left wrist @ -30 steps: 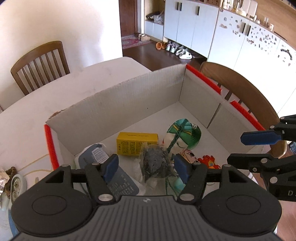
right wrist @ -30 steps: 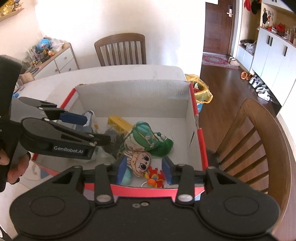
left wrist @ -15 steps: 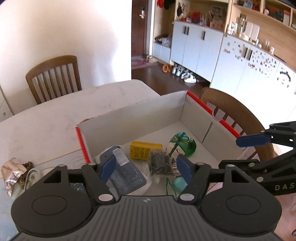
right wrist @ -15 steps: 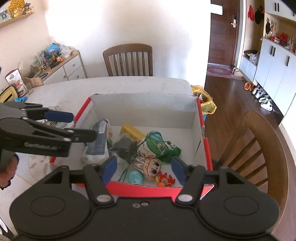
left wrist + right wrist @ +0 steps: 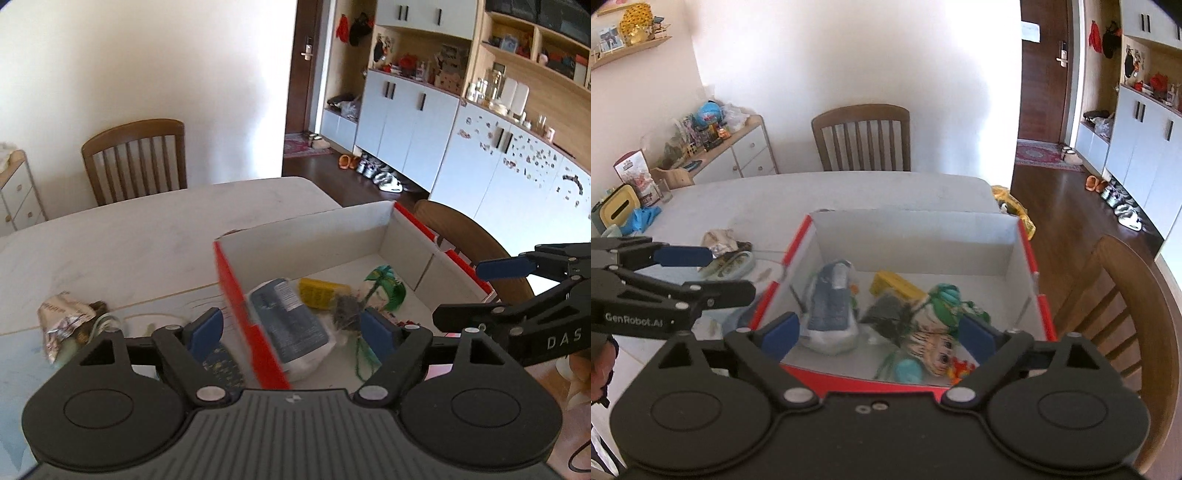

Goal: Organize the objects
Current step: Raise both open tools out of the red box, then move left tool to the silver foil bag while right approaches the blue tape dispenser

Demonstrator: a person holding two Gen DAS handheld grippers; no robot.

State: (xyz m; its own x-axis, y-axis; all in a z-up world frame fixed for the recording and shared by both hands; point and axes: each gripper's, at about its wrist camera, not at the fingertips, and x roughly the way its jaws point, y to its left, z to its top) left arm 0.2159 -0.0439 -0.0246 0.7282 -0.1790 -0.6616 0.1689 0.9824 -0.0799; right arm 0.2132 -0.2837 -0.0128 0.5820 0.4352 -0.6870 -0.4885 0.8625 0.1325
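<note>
White marble-look table fills the middle of both views, with a wooden chair at its far side and a second chair at the right edge of the right-wrist view; a red-rimmed cardboard box sits at the centre of that frame, open at the top. Inside it lie a blue-grey packet at the left, a yellow carton behind the middle, a dark mesh bundle in front of that, and a green-hatted doll toward the lower right; they lie close together, some touching. My right gripper hovers above the box's near edge in the lower part of the frame, its jaws opening wide with nothing pressed between the blue pads. My left gripper sits at the bottom of the left-wrist view, straddling the box's red left wall; its jaws are also opening and clamp nothing. Outside the box, at the left of the left-wrist view, a crumpled foil wrapper rests on the table; beside it lies a pale oval object I cannot identify.
</note>
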